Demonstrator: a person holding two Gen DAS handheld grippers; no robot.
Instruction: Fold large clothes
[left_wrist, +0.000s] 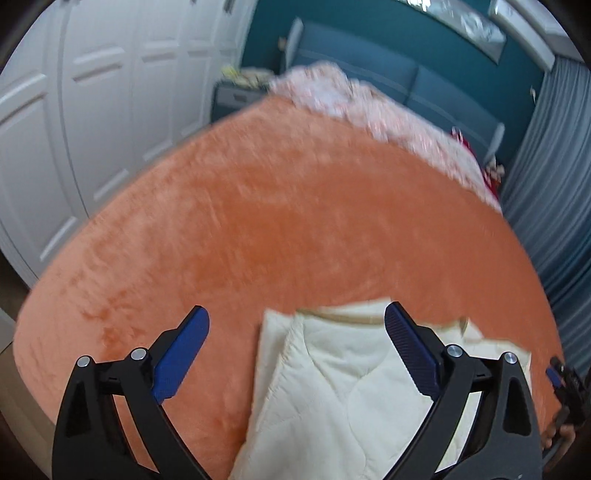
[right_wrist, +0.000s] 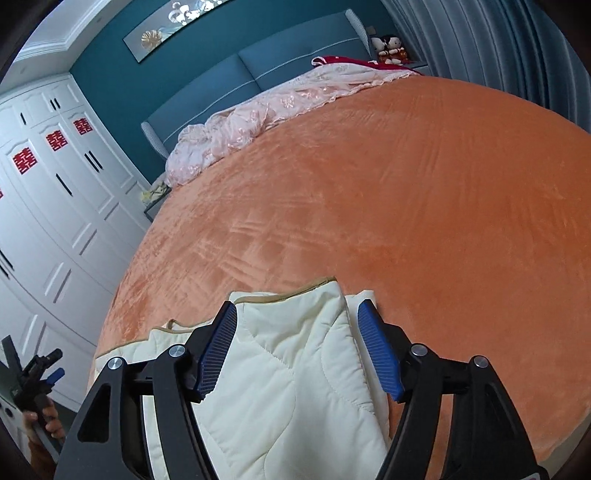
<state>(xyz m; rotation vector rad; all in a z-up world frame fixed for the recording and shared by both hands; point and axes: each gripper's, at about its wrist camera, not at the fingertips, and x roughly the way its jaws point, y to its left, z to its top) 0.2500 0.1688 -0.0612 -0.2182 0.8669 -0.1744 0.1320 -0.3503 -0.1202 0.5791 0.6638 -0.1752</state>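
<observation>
on the near edge of the orange plush bed cover (right_wrist: 406, 177) lies the cream quilted padded garment (right_wrist: 288, 376), folded into a narrow stack with tan piping along its far edge. left of the garment, the left gripper (left_wrist: 297, 350) hangs above the cover with blue ribbed pads spread wide, nothing between them; its right finger overlaps the garment's top in the left wrist view, contact unclear. over the garment's middle, the right gripper (right_wrist: 297, 350) is also spread apart, pads flanking the folded stack without pinching it. far side of the cover, a crumpled pink embroidered blanket (right_wrist: 258, 118) sits against the teal padded headboard (right_wrist: 258, 66). left of the bed, white panelled wardrobe doors (right_wrist: 55, 206); right of it, grey curtains (right_wrist: 480, 40).
</observation>
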